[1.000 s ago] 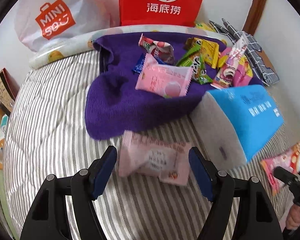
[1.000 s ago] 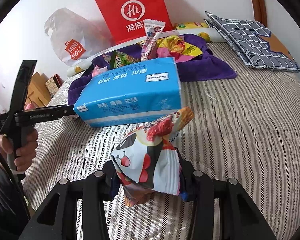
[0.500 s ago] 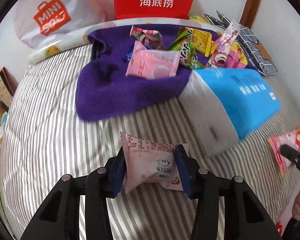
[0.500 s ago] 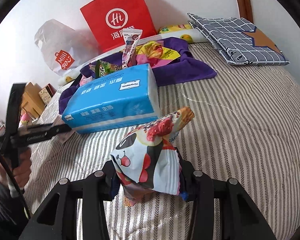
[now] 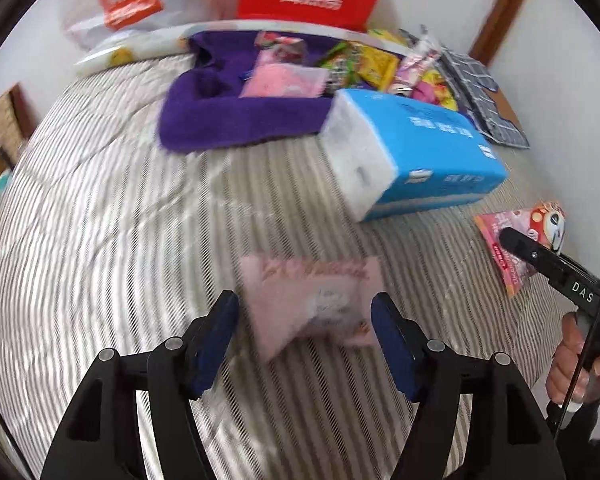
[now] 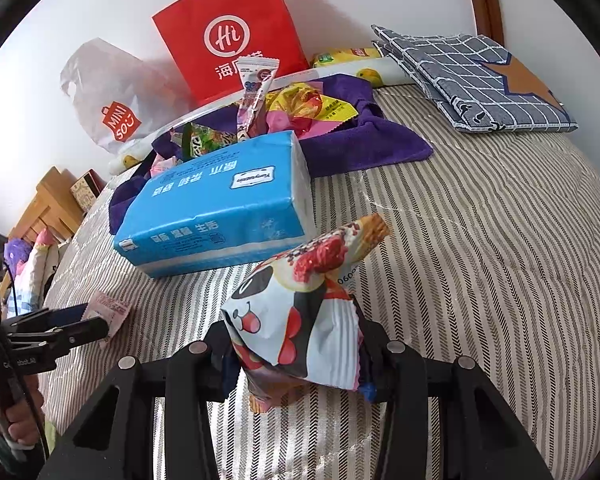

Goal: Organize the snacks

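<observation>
My left gripper (image 5: 306, 320) is open, its jaws standing on either side of a pale pink snack packet (image 5: 316, 300) that lies between them on the striped bed; the view is blurred. My right gripper (image 6: 296, 354) is shut on a white and red panda snack bag (image 6: 300, 312), held just above the bed. That bag also shows in the left wrist view (image 5: 520, 240). Several more snack packets (image 6: 296, 108) lie piled on a purple towel (image 6: 360, 144) at the back.
A blue tissue pack (image 6: 220, 204) lies in the middle of the striped bed (image 6: 480, 240). A red paper bag (image 6: 228, 32) and a white plastic bag (image 6: 108, 100) stand against the wall. A checked grey cloth (image 6: 480, 80) lies at the back right.
My left gripper closed on the pink packet, carried it back toward me, and has now opened, leaving it on the bed. My right gripper keeps hold of the panda bag.
</observation>
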A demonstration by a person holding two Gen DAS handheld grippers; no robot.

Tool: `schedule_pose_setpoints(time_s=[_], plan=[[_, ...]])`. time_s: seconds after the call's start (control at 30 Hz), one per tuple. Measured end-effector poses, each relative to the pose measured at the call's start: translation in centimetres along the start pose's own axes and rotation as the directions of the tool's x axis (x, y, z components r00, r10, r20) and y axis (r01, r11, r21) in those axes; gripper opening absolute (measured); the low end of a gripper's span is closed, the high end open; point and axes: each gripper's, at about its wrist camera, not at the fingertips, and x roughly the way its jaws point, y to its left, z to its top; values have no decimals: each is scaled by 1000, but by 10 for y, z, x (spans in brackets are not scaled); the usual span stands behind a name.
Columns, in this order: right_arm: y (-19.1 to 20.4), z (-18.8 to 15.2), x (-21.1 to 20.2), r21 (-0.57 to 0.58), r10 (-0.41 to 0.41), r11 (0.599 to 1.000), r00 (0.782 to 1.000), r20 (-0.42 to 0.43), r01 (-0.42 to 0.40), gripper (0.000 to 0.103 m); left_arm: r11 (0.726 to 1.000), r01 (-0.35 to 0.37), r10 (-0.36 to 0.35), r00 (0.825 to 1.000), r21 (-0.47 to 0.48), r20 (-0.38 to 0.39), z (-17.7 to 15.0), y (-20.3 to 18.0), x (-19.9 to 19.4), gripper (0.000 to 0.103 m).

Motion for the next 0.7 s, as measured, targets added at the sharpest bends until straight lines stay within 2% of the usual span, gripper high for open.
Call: schedule_pose_setpoints(time_s=[0.13, 0.23, 0.33, 0.5, 0.7], plan=[[2, -2, 0, 2, 13, 1000, 1000, -1, -13, 43, 996, 54, -56, 998, -78, -19, -15, 16, -9, 68], [2, -4, 0, 0, 18, 1000, 1000, -1, -18, 43, 988, 126, -128, 991, -89, -26, -24, 14, -14, 62], [2, -4, 0, 1, 21, 1000, 1000, -5, -21, 43, 981, 168, -171, 985, -101, -30, -26, 6, -11, 60], [-2, -7, -4, 9, 26, 1000, 1000, 1, -26, 43, 979, 174, -176, 984, -105, -8, -13, -8, 0, 60], [-11, -10, -9, 36, 29, 999, 1000, 7, -29, 43, 987, 120, -120, 993, -110, 6, 11, -13, 12, 60]])
